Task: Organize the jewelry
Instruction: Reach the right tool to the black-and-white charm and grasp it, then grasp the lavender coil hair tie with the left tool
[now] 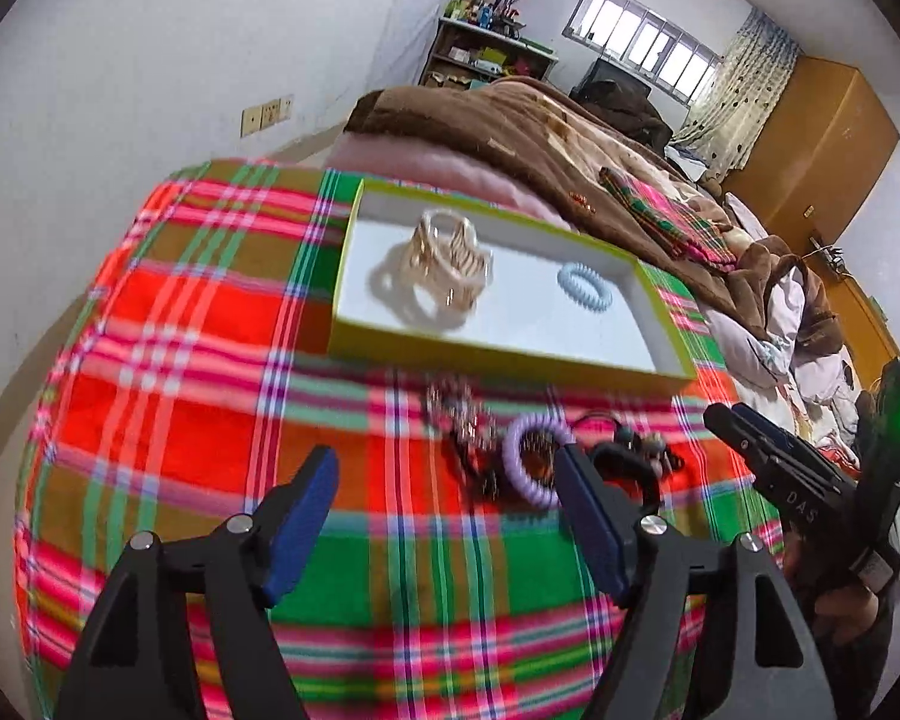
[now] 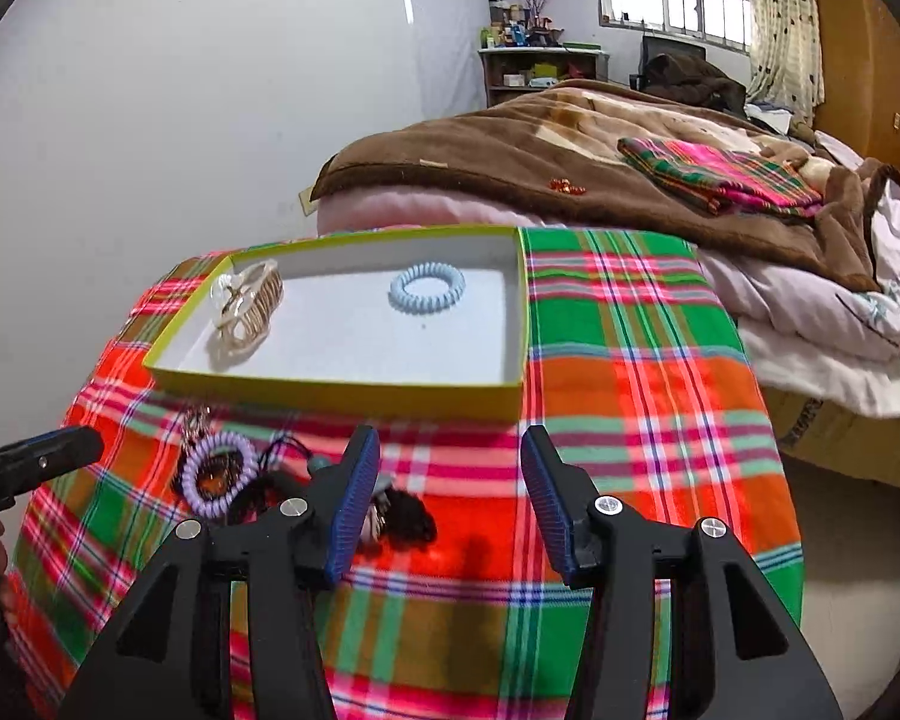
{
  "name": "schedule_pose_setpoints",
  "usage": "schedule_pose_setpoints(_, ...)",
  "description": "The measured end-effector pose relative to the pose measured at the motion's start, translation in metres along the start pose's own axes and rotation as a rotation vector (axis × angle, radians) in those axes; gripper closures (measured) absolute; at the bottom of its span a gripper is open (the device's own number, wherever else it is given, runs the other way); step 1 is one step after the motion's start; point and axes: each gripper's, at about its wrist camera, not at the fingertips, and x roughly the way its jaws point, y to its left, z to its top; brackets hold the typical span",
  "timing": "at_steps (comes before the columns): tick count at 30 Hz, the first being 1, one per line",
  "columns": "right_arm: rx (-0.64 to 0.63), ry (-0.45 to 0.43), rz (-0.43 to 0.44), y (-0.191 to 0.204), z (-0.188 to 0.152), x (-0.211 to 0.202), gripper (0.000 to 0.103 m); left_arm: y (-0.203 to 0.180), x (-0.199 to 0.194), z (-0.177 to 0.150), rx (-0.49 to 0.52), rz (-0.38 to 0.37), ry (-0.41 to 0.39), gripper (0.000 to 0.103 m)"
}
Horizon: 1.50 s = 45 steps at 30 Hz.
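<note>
A shallow yellow-green box (image 1: pixel 498 357) (image 2: pixel 342 396) with a white floor sits on the plaid cloth. In it lie a gold and pearl bracelet bundle (image 1: pixel 438 270) (image 2: pixel 249 306) and a light blue coil hair tie (image 1: pixel 585 288) (image 2: pixel 427 288). In front of the box lies a pile: a purple coil hair tie (image 1: pixel 531 468) (image 2: pixel 219 474), a beaded chain (image 1: pixel 459 414) and dark cords (image 2: pixel 408 519). My left gripper (image 1: pixel 447 480) is open, hovering just before the pile. My right gripper (image 2: pixel 450 468) is open and empty, right of the pile.
The plaid cloth (image 1: pixel 180 390) (image 2: pixel 630 408) covers a small table against a white wall. A bed with a brown blanket (image 2: pixel 540 156) and a folded plaid cloth (image 2: pixel 720 177) lies behind. The right gripper shows at the right of the left wrist view (image 1: pixel 768 450).
</note>
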Motion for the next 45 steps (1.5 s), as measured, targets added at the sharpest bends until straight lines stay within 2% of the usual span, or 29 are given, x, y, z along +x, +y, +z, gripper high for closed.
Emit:
schedule_pose_setpoints(9,-0.054,0.045,0.049,0.002,-0.015,0.014,0.053,0.000,-0.003,-0.023,0.029,0.007,0.028,0.027)
schedule_pose_setpoints(12,-0.067,0.065,0.089,0.004,-0.015,0.021,0.053,0.001,-0.005,-0.026,0.025,0.014,0.027,0.027)
schedule_pose_setpoints(23,-0.119,0.120,0.091,0.011,-0.016,0.037,0.053,-0.004,-0.002,-0.031,0.030,0.047,0.043,0.027)
schedule_pose_setpoints(25,-0.126,0.122,0.090,0.012,-0.018,0.037,0.062,-0.005,-0.001,-0.031,0.032,0.053,0.047,0.027)
schedule_pose_setpoints(26,-0.130,0.124,0.085,0.012,-0.019,0.037,0.071,-0.006,-0.001,-0.031,0.033,0.054,0.048,0.027)
schedule_pose_setpoints(36,-0.110,0.085,0.061,0.008,-0.021,0.027,0.076,-0.010,0.004,-0.030,0.028,0.058,0.060,0.027)
schedule_pose_setpoints(40,-0.072,0.048,0.053,0.000,-0.020,0.017,0.076,-0.011,0.007,-0.024,-0.005,0.039,0.065,0.027)
schedule_pose_setpoints(45,-0.061,0.017,0.050,-0.004,-0.018,0.006,0.076,-0.023,0.015,-0.018,0.008,0.020,0.062,0.030)
